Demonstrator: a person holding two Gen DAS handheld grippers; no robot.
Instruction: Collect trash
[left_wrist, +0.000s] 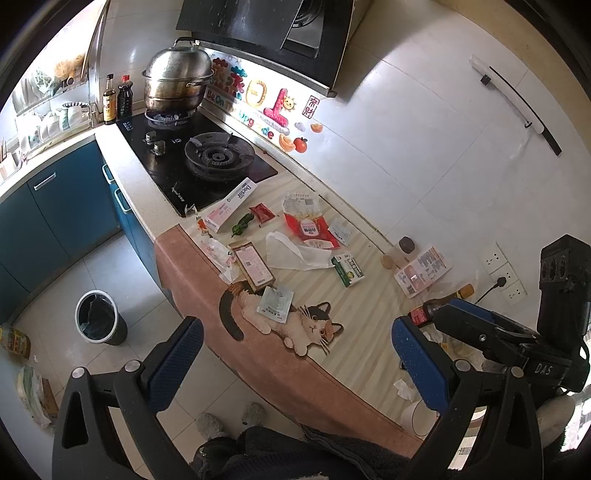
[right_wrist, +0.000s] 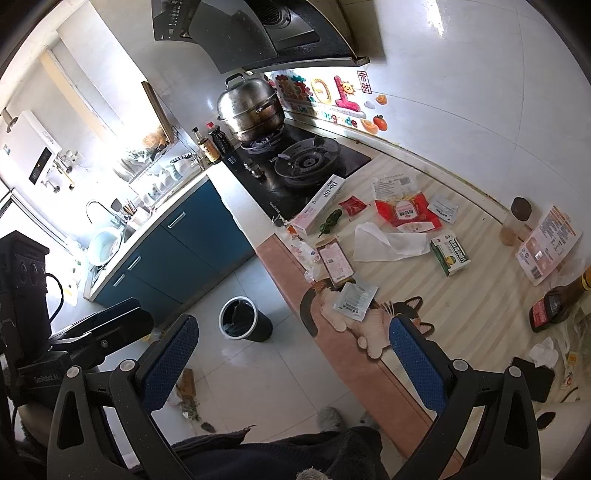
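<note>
Trash lies scattered on the striped cat-print counter mat (left_wrist: 332, 295) (right_wrist: 461, 306): a white tissue (left_wrist: 291, 253) (right_wrist: 384, 242), a red snack bag (left_wrist: 312, 229) (right_wrist: 406, 214), a green box (left_wrist: 347, 271) (right_wrist: 450, 256), a long pink-white box (left_wrist: 231, 206) (right_wrist: 321, 205), a grey sachet (left_wrist: 275, 304) (right_wrist: 354, 301), a green pepper (left_wrist: 242, 223) (right_wrist: 330, 221). A black bin (left_wrist: 99, 321) (right_wrist: 243, 323) stands on the floor. My left gripper (left_wrist: 295, 365) and right gripper (right_wrist: 291, 362) are both open and empty, held high above the counter edge.
A gas hob (left_wrist: 199, 162) with a steel steamer pot (left_wrist: 177, 81) lies beyond the mat. Sauce bottles (left_wrist: 118, 98) stand by it. A dark bottle (right_wrist: 554, 302) lies at the right. Blue cabinets (left_wrist: 55, 206) line the left. A wall socket (left_wrist: 502, 273) is behind.
</note>
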